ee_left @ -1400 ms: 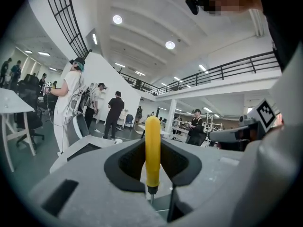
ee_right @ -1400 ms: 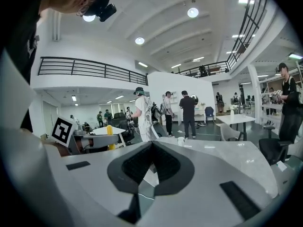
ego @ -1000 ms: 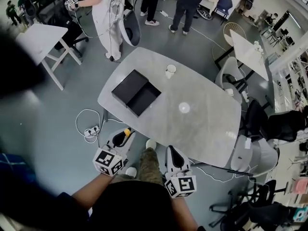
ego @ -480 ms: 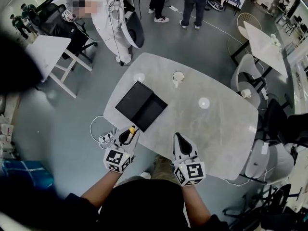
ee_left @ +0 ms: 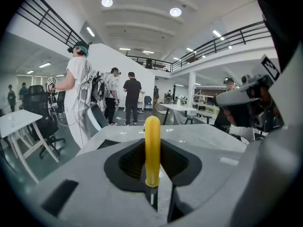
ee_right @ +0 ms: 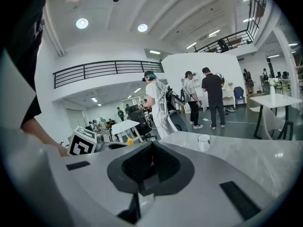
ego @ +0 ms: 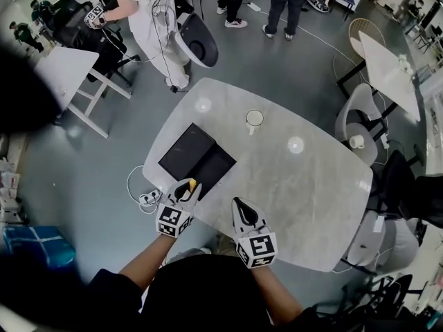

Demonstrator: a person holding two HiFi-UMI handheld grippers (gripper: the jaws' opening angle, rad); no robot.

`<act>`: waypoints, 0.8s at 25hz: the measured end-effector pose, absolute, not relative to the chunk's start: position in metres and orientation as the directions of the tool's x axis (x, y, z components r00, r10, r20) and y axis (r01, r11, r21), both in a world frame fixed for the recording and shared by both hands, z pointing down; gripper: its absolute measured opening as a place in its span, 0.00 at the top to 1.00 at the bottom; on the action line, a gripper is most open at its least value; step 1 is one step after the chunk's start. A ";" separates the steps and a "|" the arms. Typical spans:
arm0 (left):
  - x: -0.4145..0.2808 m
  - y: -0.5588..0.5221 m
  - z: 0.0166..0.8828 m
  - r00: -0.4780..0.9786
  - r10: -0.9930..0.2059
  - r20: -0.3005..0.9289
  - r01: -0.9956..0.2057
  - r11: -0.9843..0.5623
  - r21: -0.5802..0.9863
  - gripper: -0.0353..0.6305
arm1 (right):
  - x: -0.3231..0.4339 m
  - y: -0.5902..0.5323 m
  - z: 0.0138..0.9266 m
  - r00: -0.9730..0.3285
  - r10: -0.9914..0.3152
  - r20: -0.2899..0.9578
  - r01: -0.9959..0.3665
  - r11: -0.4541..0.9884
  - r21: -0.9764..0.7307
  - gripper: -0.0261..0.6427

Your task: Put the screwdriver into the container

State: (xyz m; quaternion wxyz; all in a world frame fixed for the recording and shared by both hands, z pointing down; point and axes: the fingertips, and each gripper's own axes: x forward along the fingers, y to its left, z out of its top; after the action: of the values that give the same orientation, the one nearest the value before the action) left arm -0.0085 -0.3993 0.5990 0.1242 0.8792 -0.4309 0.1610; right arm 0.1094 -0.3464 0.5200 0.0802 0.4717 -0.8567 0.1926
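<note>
The black container (ego: 208, 168) lies open on the marble table (ego: 304, 185), left of middle, with its lid (ego: 181, 151) beside it. My left gripper (ego: 187, 189) is at the container's near edge, shut on the screwdriver (ego: 192, 184). In the left gripper view the yellow handle (ee_left: 152, 148) stands upright out of the jaws, which pinch the thin metal shaft (ee_left: 152, 198). My right gripper (ego: 239, 205) hovers over the table's near edge, to the right of the left one. Its jaws are shut with nothing between them (ee_right: 144, 186).
A white cup (ego: 254, 119) stands on the far side of the table, also visible from the right gripper (ee_right: 204, 142). A power strip with cable (ego: 147, 199) lies on the floor at left. Several people stand beyond the table. White chairs (ego: 356, 116) are at right.
Both grippers have moved forward from the table's near edge over its top. The left one, still holding the screwdriver, has reached the container's near edge.
</note>
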 end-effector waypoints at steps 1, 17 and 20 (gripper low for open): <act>0.002 -0.413 0.612 0.571 -0.716 0.401 -0.801 -0.593 0.083 0.82 | 0.117 -0.360 0.532 -0.548 -0.769 0.329 -0.836 0.487 -0.253 0.94; 0.057 -0.507 0.762 0.512 -0.617 0.598 -0.810 -0.579 0.095 0.82 | 0.167 -0.467 0.610 -0.599 -0.698 0.393 -0.801 0.525 -0.288 0.94; 0.061 -0.511 0.777 0.528 -0.580 0.621 -0.790 -0.603 0.109 0.82 | 0.172 -0.474 0.616 -0.594 -0.692 0.410 -0.804 0.515 -0.296 0.94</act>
State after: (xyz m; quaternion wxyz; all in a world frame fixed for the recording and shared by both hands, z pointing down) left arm 0.0605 -0.5113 0.7770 0.1927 0.8525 -0.4018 0.2733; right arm 0.1716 -0.4736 0.6155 0.1208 0.4341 -0.8619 0.2326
